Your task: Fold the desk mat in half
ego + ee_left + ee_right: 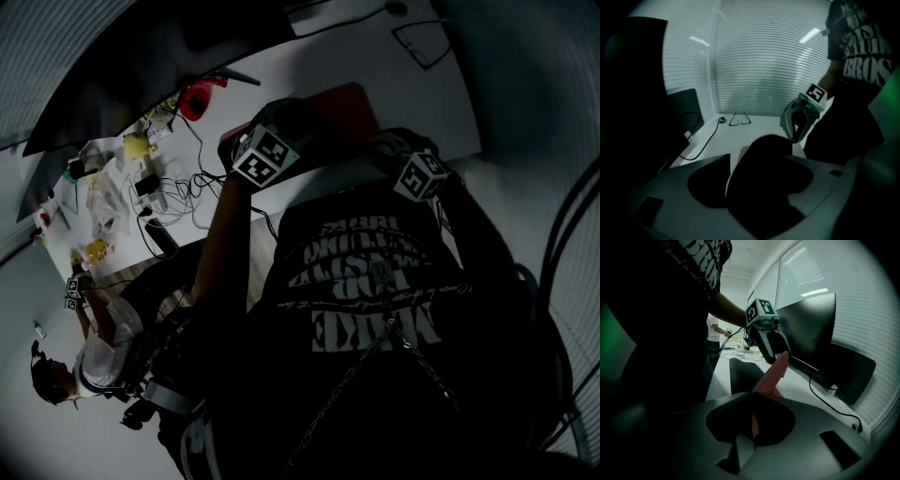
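Note:
The desk mat, red on one face and black on the other, lies on the white table with its near edge lifted. In the right gripper view my right gripper is shut on that edge, and the red underside rises toward my left gripper. In the left gripper view the dark mat passes between the jaws of my left gripper, which stand wide apart around it. My right gripper sits at the mat's far corner. The marker cubes show in the head view.
A large dark monitor stands behind the mat with a black cable trailing from it. Eyeglasses and another cable lie on the table's far end. Clutter and wires cover the left end, near another person.

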`<state>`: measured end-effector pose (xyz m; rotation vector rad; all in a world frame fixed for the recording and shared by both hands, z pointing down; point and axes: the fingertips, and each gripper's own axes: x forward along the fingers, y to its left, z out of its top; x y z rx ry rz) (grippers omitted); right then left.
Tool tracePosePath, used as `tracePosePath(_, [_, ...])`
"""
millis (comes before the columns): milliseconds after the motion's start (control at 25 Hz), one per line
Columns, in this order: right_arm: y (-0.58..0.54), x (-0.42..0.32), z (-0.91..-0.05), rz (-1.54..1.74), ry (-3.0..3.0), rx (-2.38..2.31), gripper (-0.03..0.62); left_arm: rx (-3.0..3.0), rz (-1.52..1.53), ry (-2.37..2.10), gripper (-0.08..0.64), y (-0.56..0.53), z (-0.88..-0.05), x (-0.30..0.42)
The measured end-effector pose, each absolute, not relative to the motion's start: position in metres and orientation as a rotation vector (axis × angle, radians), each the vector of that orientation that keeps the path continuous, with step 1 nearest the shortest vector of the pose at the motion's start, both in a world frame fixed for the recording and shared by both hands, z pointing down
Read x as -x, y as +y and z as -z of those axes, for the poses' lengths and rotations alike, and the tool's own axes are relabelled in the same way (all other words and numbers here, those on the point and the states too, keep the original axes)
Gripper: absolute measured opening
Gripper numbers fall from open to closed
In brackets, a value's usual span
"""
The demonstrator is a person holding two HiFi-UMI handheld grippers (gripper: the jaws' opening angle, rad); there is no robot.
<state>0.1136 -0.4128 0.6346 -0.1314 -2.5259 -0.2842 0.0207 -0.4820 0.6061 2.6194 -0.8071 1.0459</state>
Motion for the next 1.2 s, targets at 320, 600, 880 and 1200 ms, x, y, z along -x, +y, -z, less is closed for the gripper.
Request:
tracePosePath(320, [-0.41, -0.119, -0.635, 0.261, -2.491, 0.023, 0.015, -2.802, -1.229, -0.3, 0.279, -0.477, -0.63, -0.066])
tracePosePath(600, [-0.421, -0.12, -0.629, 0.006, -2.537, -0.134, 0.015, -2.686, -1.137, -0.273, 0.028, -0.451, -0.628, -0.057])
tracePosePath(880, [-0.429, -0.109, -0.629, 0.098, -2.424, 0.132, 0.142, -2.664, -1.025, -0.267, 0.025, -0.414, -0.555, -0.036])
tracePosePath(1200, [-0.522, -0.093, -0.683, 0.45, -2.115, 0.156, 0.155, -2.587, -0.897, -0.67, 0.025, -0.399, -0.46, 0.009])
